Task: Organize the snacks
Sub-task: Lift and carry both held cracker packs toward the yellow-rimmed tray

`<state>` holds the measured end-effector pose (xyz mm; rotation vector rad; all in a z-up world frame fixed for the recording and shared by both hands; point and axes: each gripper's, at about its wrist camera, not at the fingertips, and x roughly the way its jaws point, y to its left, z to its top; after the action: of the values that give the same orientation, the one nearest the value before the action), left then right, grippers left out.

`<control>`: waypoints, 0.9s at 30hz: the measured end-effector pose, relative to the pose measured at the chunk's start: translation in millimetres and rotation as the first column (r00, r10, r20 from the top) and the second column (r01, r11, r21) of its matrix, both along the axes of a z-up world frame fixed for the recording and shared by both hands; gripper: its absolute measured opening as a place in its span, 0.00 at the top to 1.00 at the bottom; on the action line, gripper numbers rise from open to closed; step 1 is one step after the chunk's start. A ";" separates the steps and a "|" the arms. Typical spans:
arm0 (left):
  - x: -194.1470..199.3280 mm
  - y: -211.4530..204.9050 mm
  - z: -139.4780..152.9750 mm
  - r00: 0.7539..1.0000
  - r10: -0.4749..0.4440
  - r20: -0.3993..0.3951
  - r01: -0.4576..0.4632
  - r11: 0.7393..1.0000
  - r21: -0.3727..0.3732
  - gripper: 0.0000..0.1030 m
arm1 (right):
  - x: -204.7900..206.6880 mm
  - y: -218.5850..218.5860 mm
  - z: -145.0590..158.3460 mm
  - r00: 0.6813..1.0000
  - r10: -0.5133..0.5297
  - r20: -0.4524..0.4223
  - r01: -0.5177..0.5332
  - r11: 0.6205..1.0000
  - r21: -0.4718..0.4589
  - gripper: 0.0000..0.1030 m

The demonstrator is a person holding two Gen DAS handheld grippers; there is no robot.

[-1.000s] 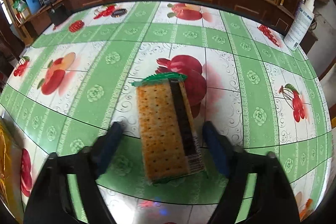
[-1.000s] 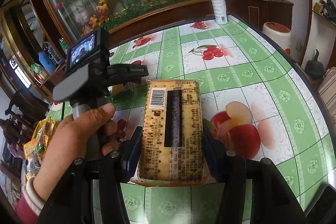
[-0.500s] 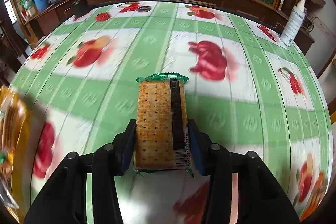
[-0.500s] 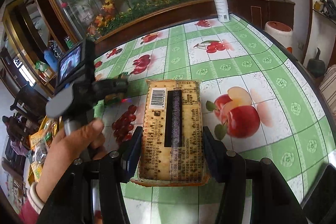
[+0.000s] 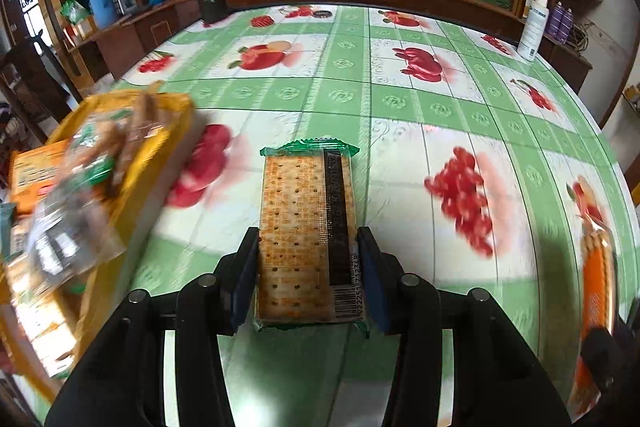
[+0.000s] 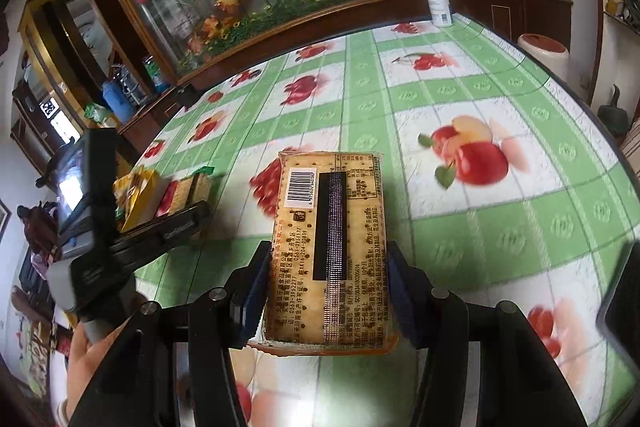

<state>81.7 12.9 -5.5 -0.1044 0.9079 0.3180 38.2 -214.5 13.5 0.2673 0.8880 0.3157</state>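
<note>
Left gripper [image 5: 308,279]: clamped on the green-wrapped cracker pack [image 5: 306,227], blue pads pressing its two long sides near the barcode end; the pack juts forward, lifted above the tablecloth [image 5: 400,131].
Right gripper [image 6: 326,297]: clamped the same way on the orange-wrapped cracker pack [image 6: 330,247], printed back uppermost, also held above the cloth.
Landmark: the yellow snack bag [image 5: 120,163], crammed with blurred packets, lies at the table's left edge, just left of the green pack.
Handling: both packs are probably light and flat, stiff only as far as the crackers inside hold. Hard squeezing would likely crack them. The glossy film looks slippery, so a side grip low on the long edges, as now, seems soundest; the crimped end seals are too floppy to take.
Open room: beyond the bag the cloth is bare up to the wooden ledge, save a white spray bottle [image 5: 534,27] far right of the bag.
Edges: the bag overhangs the table's rim, so anything pushed into it carelessly could tip it off. The two grippers ride near each other.
</note>
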 end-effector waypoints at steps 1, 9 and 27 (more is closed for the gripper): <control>-10.0 1.4 3.2 1.000 -0.001 0.007 0.001 1.000 -0.003 0.56 | -4.5 2.0 -0.9 1.000 0.006 0.000 -0.006 1.000 -0.001 0.46; -50.5 7.2 22.6 0.998 0.006 0.055 -0.007 1.000 0.022 0.56 | -30.2 17.9 -3.3 0.999 0.050 0.000 -0.050 0.999 0.000 0.46; -100.2 38.8 42.7 0.990 0.060 0.125 -0.067 0.997 0.048 0.56 | -60.6 50.9 9.2 0.992 0.128 0.024 -0.127 0.992 -0.016 0.46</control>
<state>-18.5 51.7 37.2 -0.1039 0.7745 0.3900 -22.4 -163.6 22.7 0.1927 0.8843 0.4298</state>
